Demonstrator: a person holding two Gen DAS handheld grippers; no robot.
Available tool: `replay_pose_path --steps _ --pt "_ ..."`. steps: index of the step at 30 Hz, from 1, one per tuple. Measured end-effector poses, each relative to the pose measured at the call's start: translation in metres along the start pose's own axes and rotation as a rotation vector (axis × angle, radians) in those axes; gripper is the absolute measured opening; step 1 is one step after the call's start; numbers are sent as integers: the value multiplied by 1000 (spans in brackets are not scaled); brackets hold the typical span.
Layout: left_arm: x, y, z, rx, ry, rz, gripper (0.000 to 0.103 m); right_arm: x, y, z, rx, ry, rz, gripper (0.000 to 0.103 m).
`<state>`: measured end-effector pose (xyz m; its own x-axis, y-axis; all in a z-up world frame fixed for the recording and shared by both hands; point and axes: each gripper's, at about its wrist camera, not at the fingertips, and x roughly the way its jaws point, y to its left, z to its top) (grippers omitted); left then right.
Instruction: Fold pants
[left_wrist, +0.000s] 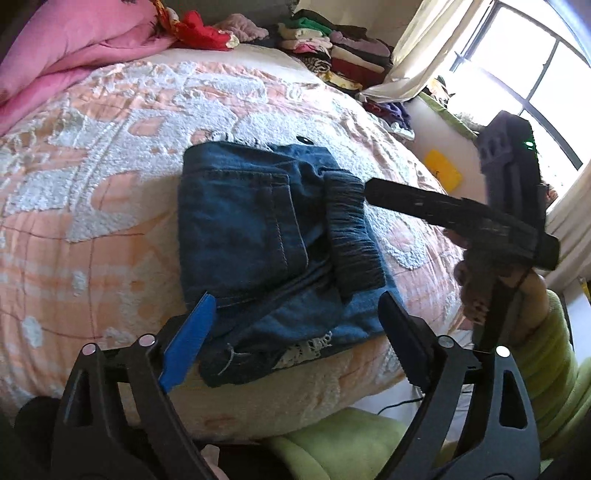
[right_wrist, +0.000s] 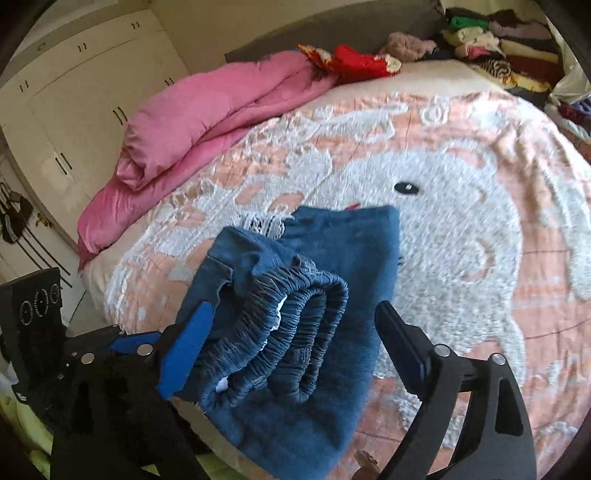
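The blue denim pants (left_wrist: 258, 236) lie folded into a compact bundle on the peach-and-white bedspread (left_wrist: 92, 206), back pocket up, dark elastic waistband (left_wrist: 351, 236) on the right side. My left gripper (left_wrist: 295, 339) is open at the bundle's near edge, its fingers on either side of it. My right gripper comes in from the right in the left wrist view, its finger tip (left_wrist: 373, 190) at the waistband. In the right wrist view the right gripper (right_wrist: 291, 343) is open with the bunched waistband (right_wrist: 291, 332) of the pants (right_wrist: 332, 258) between its jaws.
A pink duvet (right_wrist: 207, 122) lies bunched at the far left of the bed. Stacks of folded clothes (left_wrist: 332, 48) sit at the far right corner. A window (left_wrist: 524, 74) and a white ledge are to the right, white wardrobes (right_wrist: 74, 92) beyond the bed.
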<state>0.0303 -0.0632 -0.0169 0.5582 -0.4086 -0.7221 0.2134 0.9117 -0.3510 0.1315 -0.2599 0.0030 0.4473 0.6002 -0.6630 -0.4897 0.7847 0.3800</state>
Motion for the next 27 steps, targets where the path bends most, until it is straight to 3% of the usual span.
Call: replay_pose_path --steps 2,4,13,27 --pt "-3 0 1 7 -9 22 84 -6 2 2 -5 -12 -4 92" --pt "-4 -1 2 18 -20 49 93 -13 5 2 -17 -25 -16 93" --pt "-20 -5 3 46 -62 115 93 -38 13 2 -45 -70 -46 97" --pt "-32 -6 6 35 -87 150 93 -74 26 -11 -147 -124 -106 97"
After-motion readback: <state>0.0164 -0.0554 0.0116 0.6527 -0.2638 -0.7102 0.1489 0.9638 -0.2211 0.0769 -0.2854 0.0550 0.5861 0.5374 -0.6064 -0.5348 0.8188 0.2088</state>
